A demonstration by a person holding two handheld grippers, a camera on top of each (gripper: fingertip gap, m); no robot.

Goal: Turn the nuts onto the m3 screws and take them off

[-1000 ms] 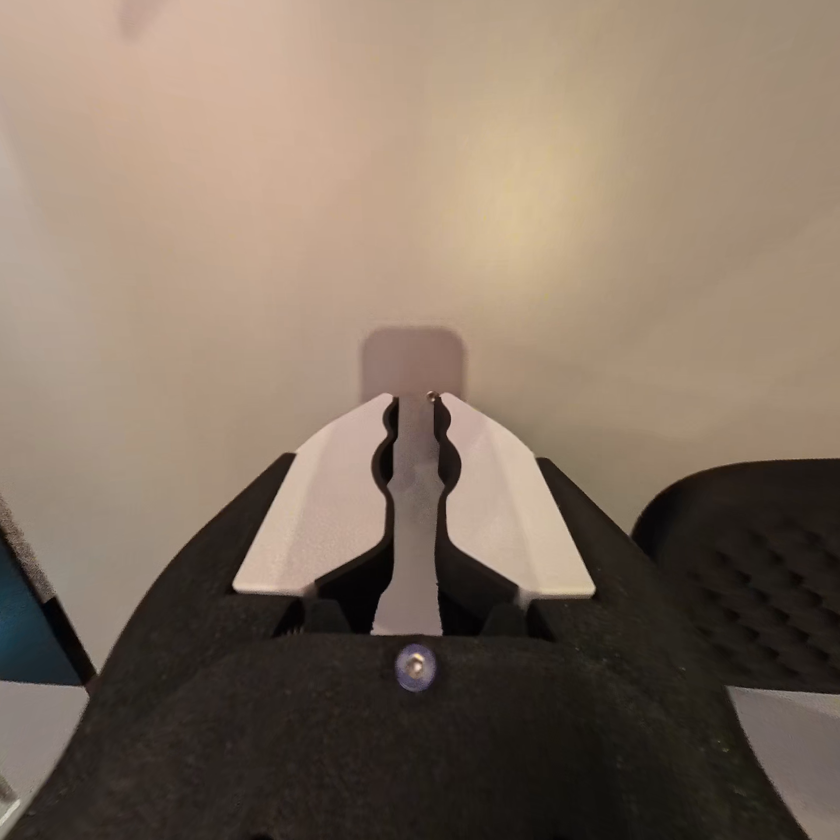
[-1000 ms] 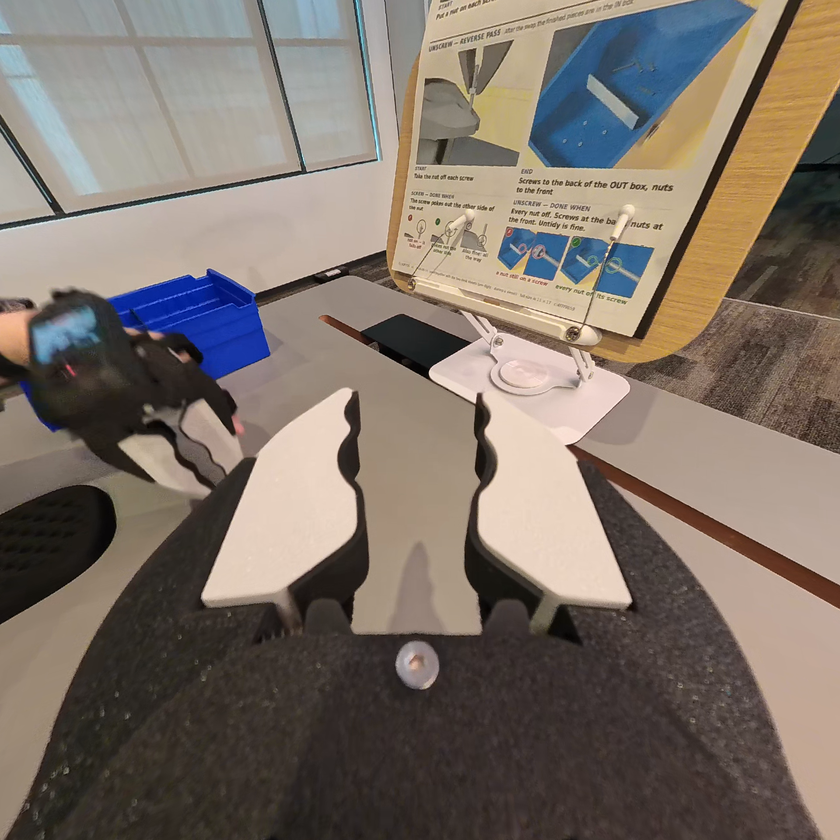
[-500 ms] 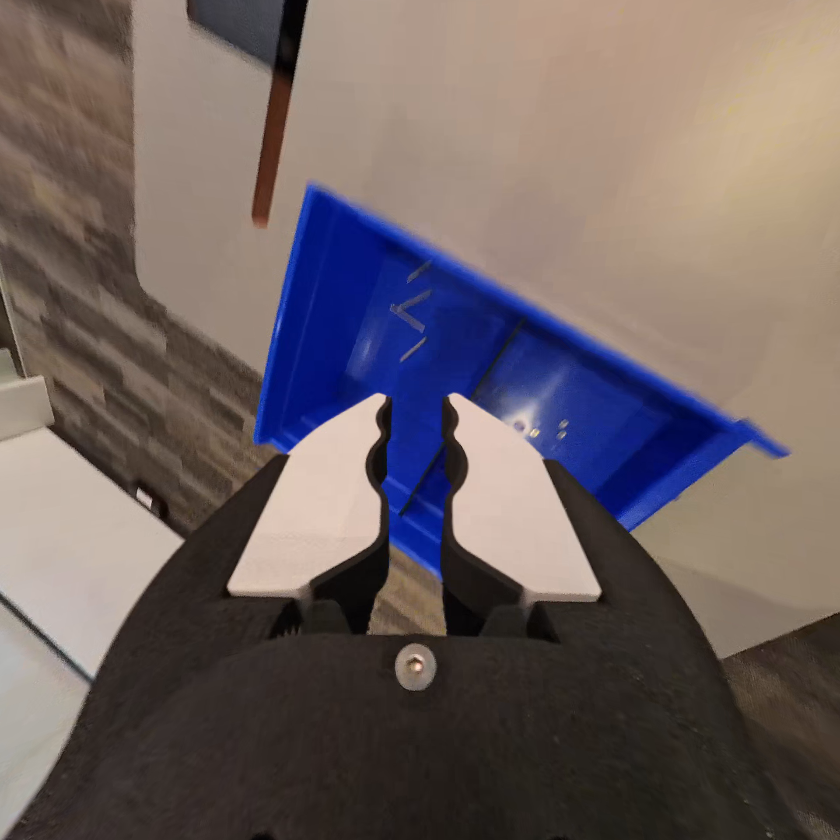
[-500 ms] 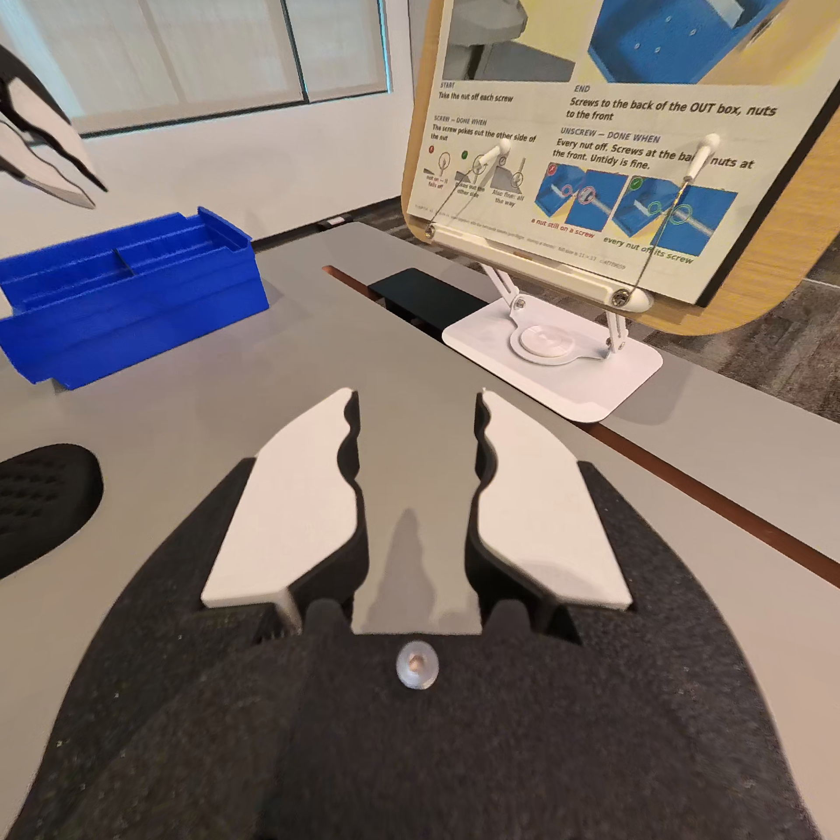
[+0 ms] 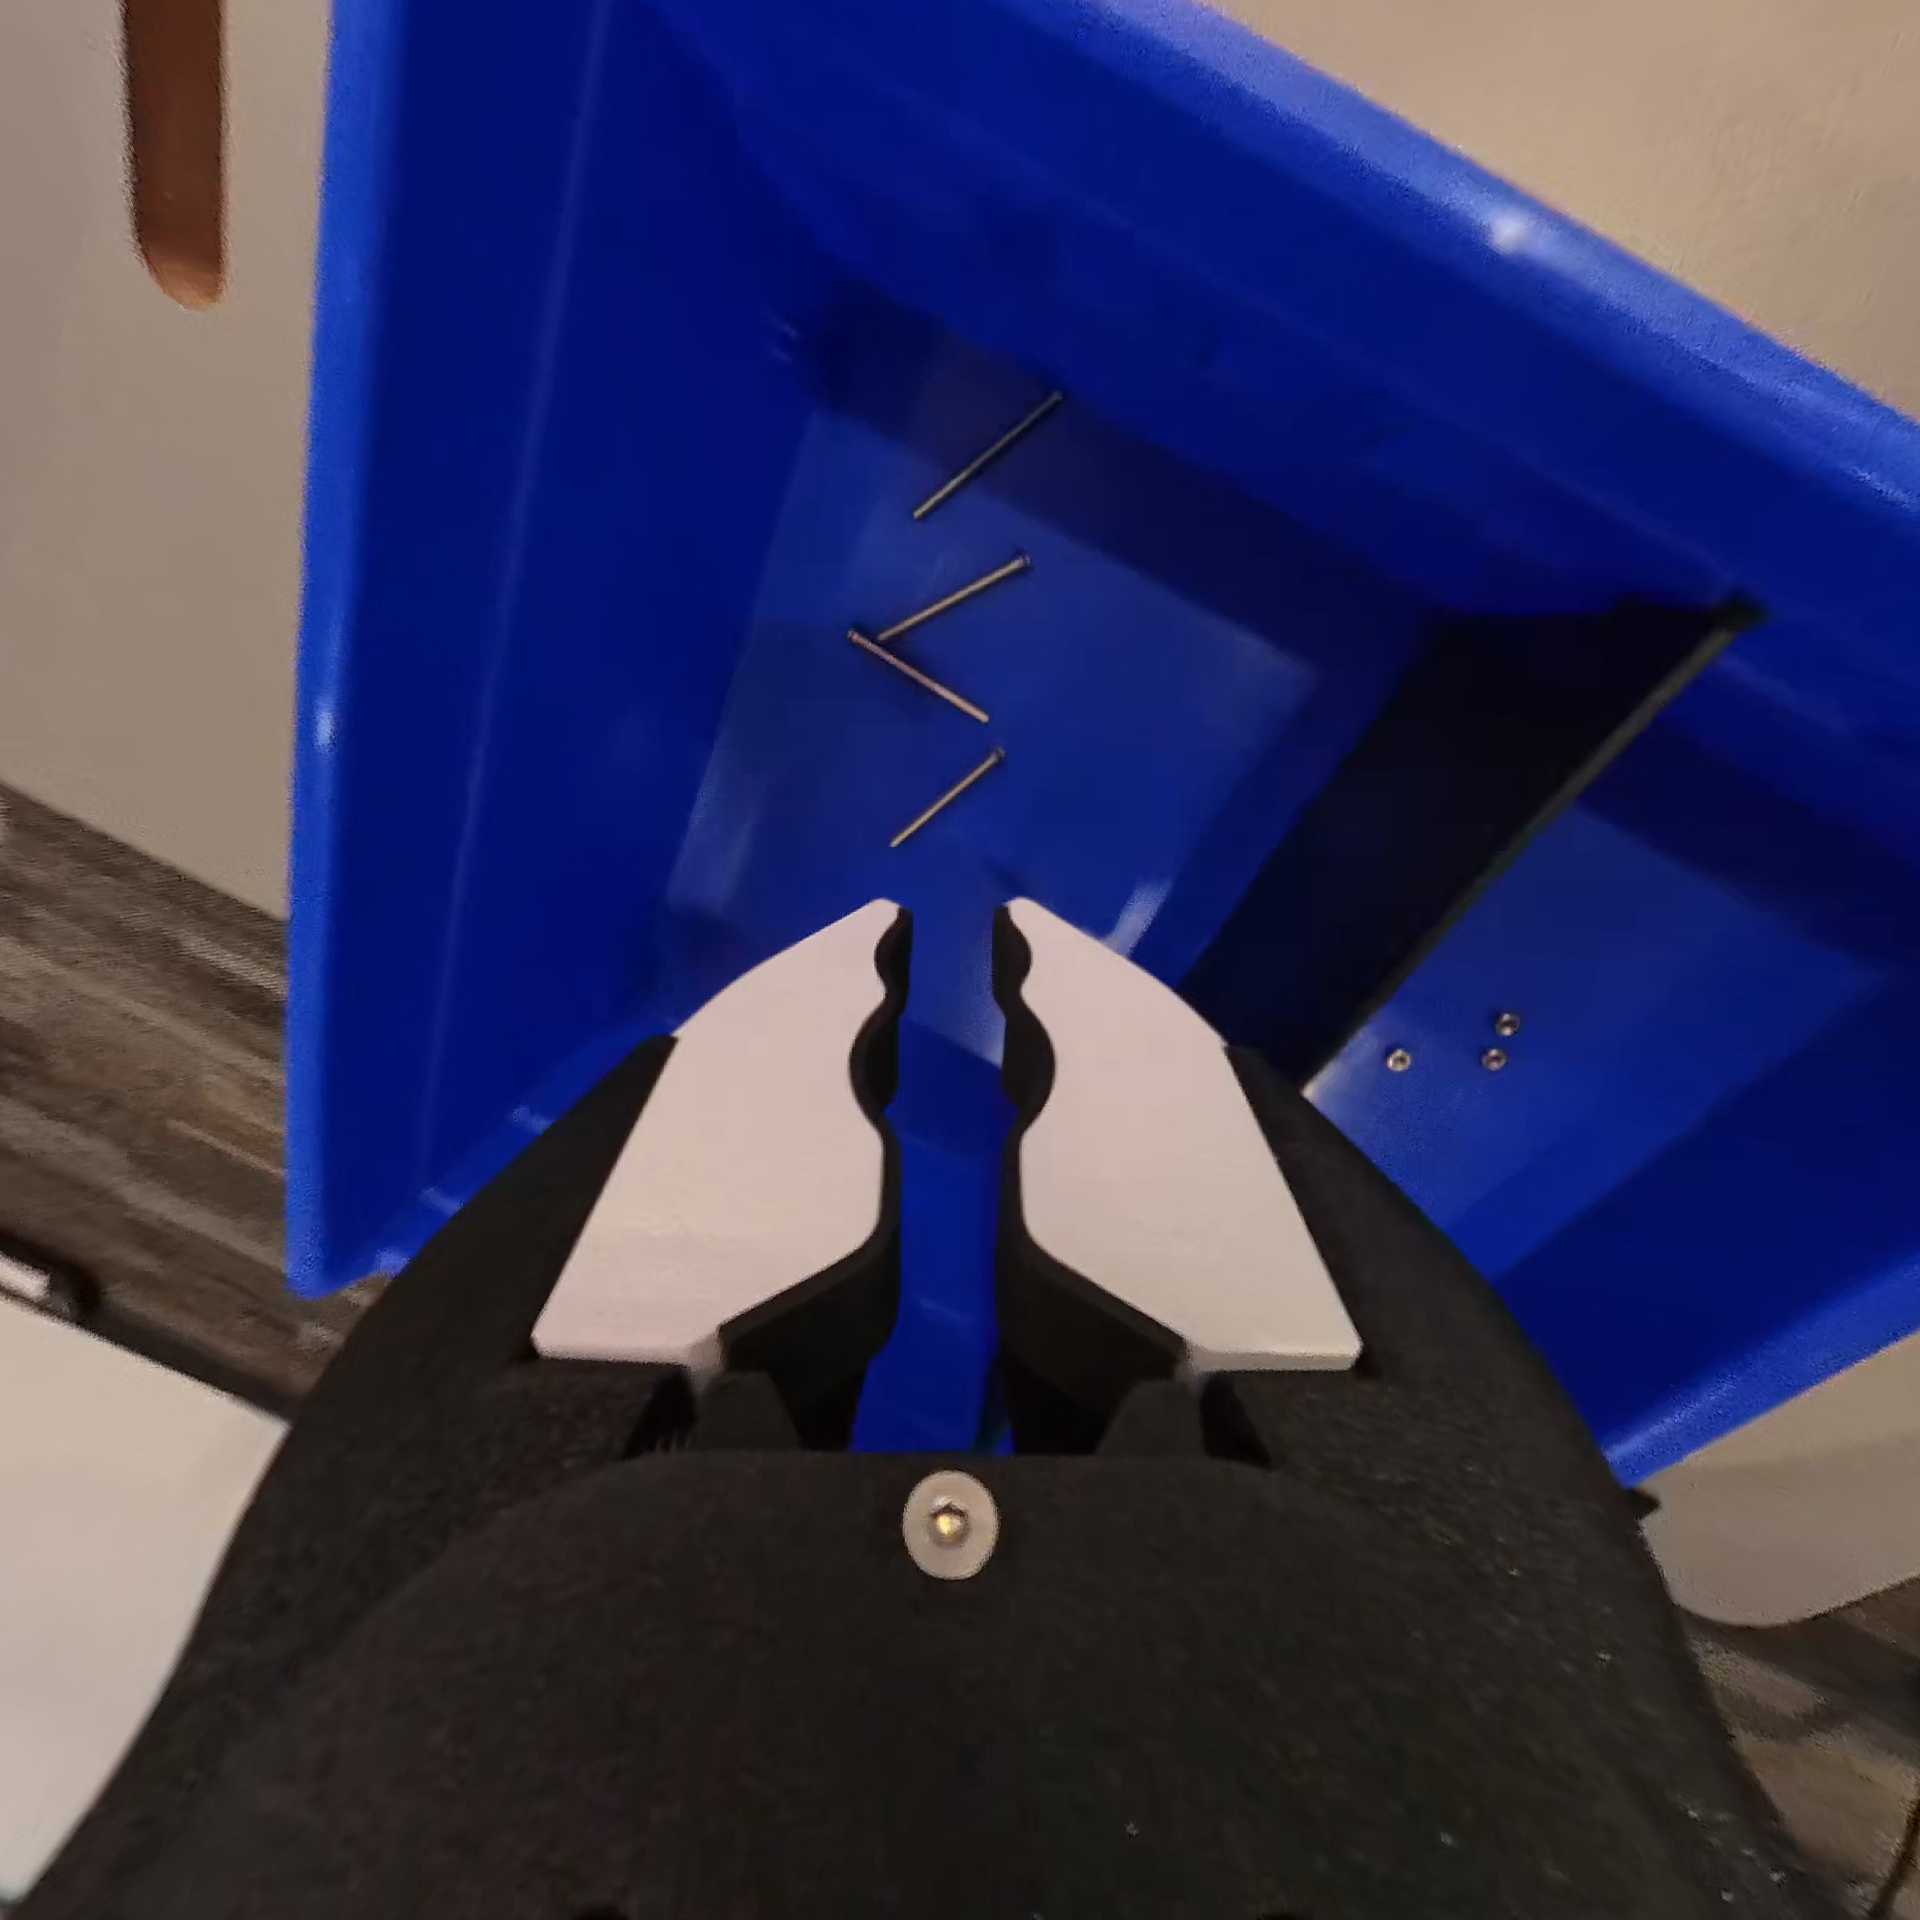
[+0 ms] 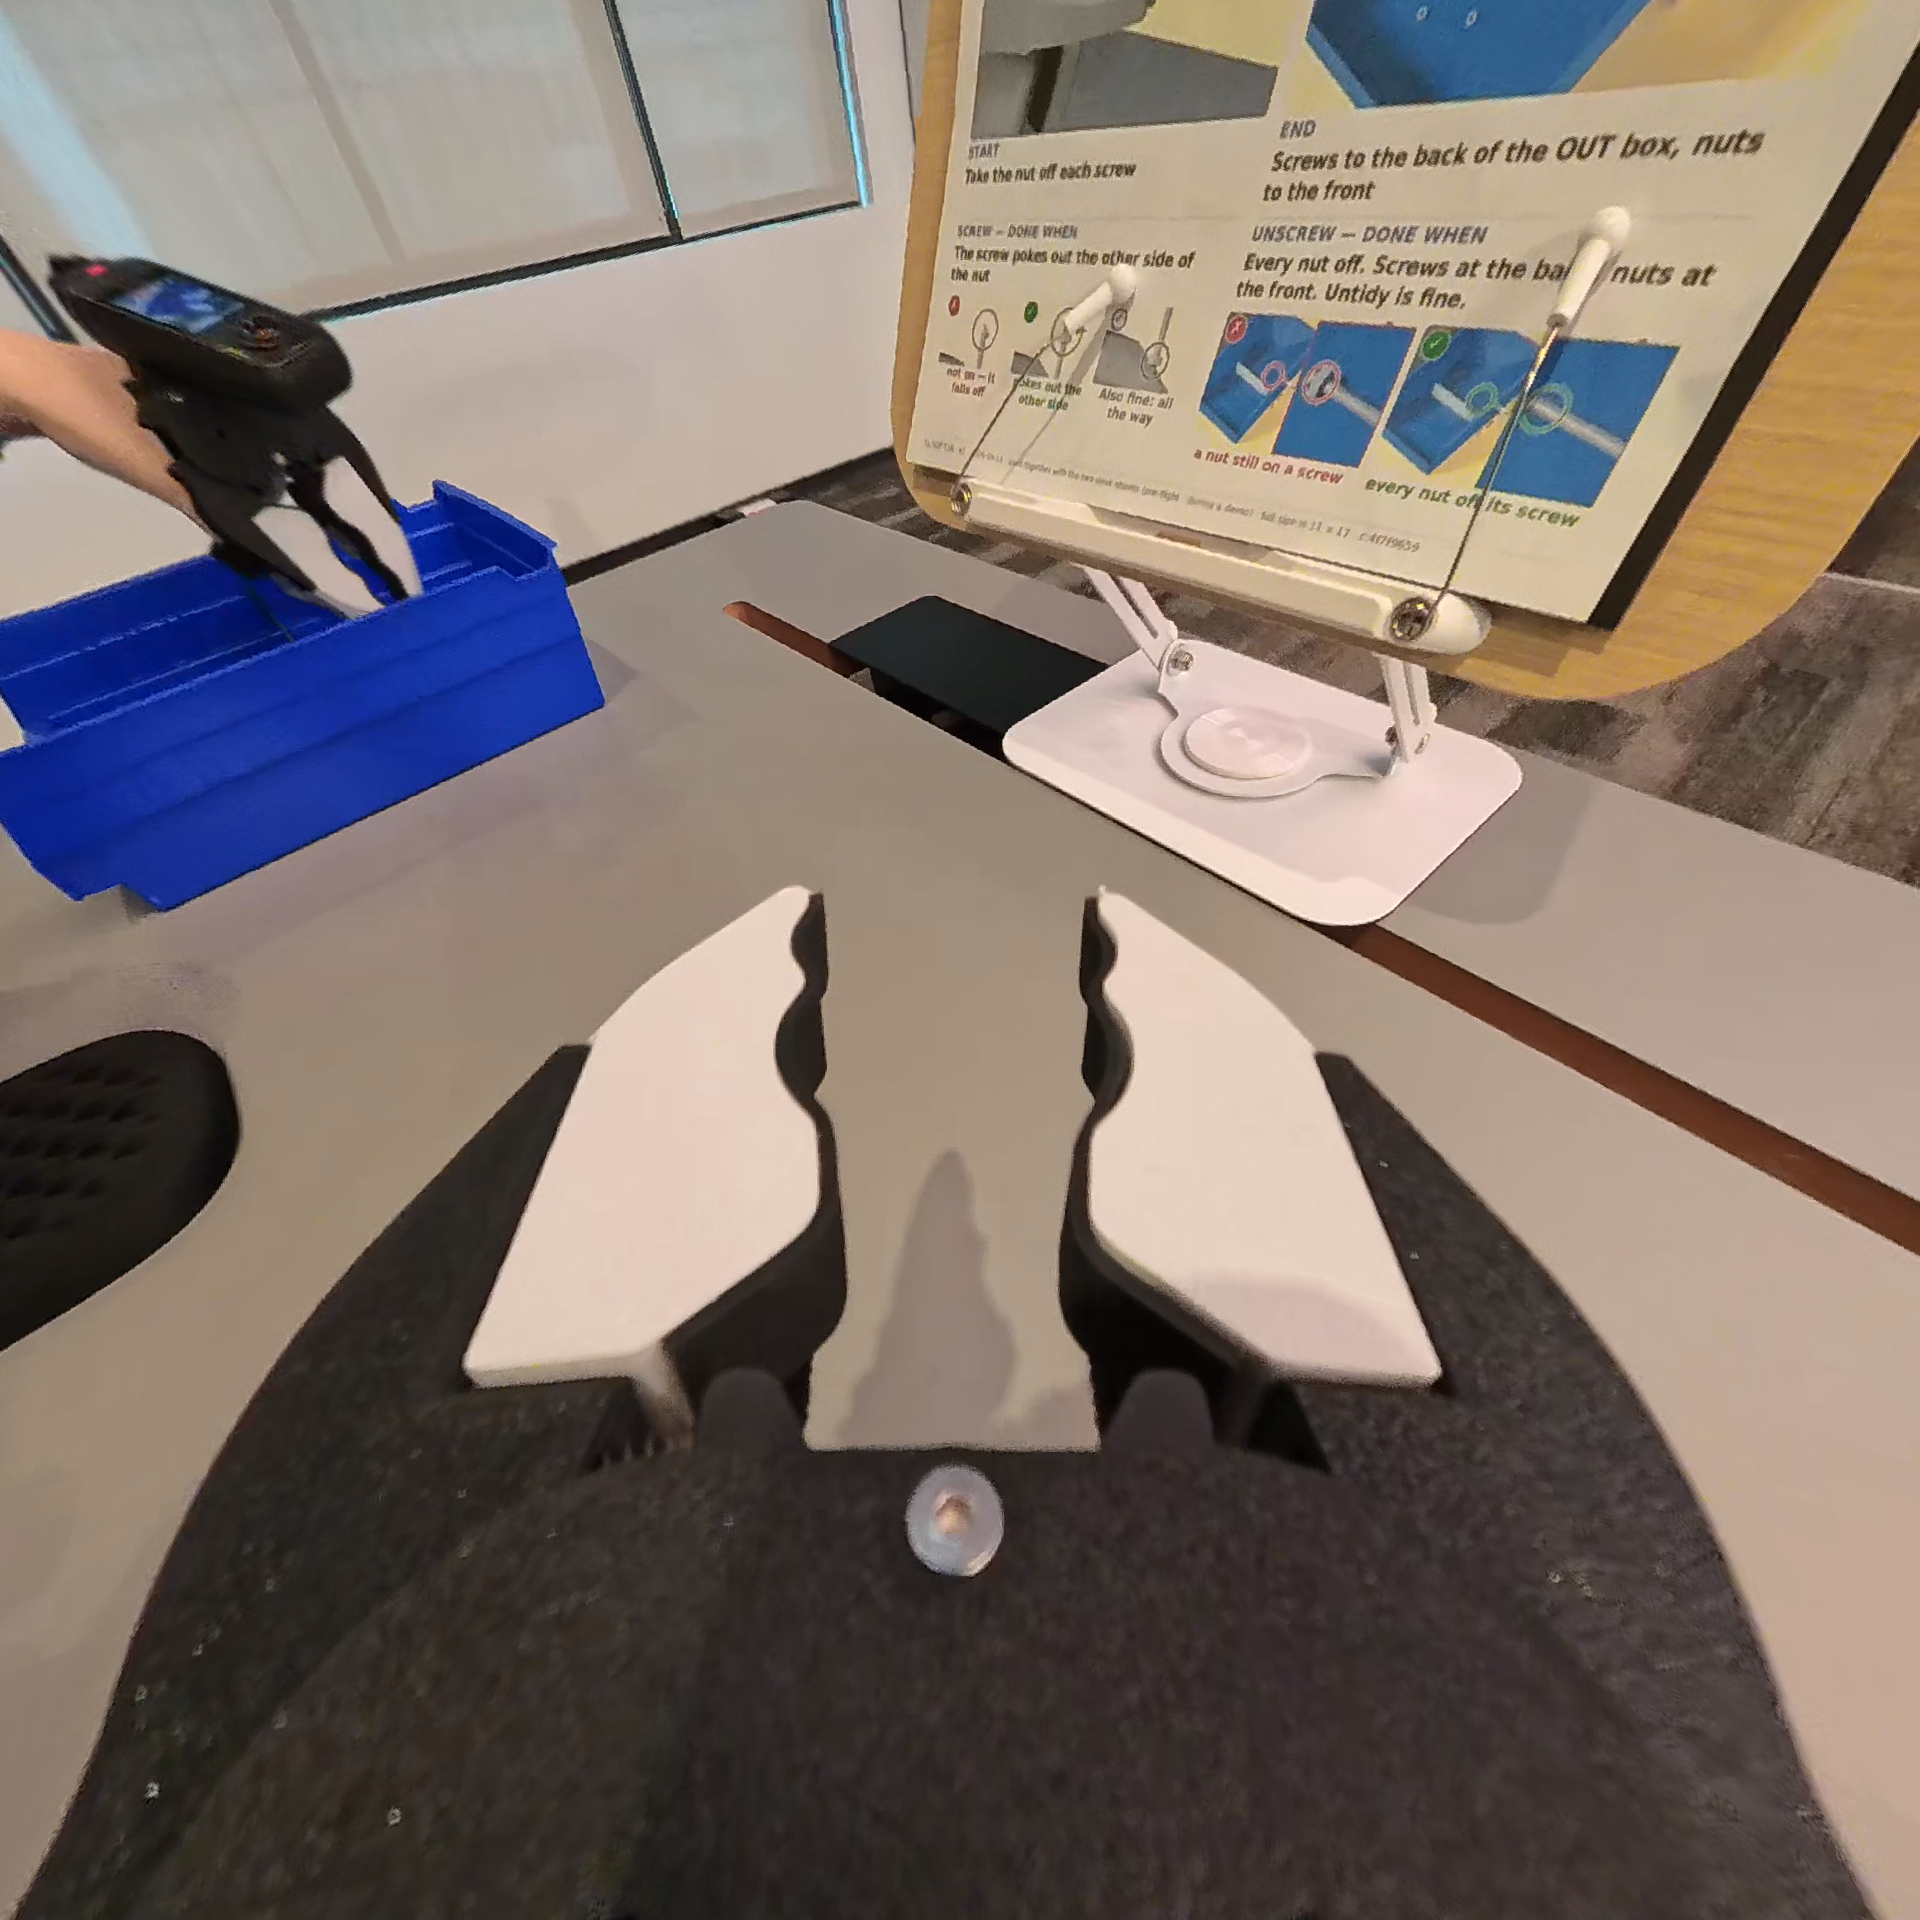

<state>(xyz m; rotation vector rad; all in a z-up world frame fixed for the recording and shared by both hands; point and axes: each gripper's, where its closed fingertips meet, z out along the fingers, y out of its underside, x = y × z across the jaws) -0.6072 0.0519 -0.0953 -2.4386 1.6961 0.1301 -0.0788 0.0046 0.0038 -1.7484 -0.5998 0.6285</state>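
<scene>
A blue bin [image 5: 540, 727] fills the left wrist view. Several thin screws [image 5: 951, 597] lie loose in its larger compartment. Three small nuts [image 5: 1493, 1059] lie in the compartment beyond the divider [image 5: 1538, 831]. My left gripper [image 5: 951, 909] is just short of the nearest screw [image 5: 945, 797], its jaws a narrow gap apart and empty. In the right wrist view the left gripper [image 6: 343, 582] dips into the blue bin [image 6: 312, 707] at the far left. My right gripper [image 6: 951, 899] is open and empty above the grey table [image 6: 727, 831].
An instruction board [image 6: 1351, 260] on a white stand [image 6: 1268, 800] stands at the back right, with a black flat object [image 6: 966, 665] next to it. A black mesh chair part [image 6: 94, 1153] shows at the left edge. A brown strip [image 6: 1662, 1112] runs across the table. The grippers' ends are close to 55 cm from one another.
My left gripper has swung from over the bare table to the blue bin and moved down close over the screws. My right gripper has stayed open, nearly in place.
</scene>
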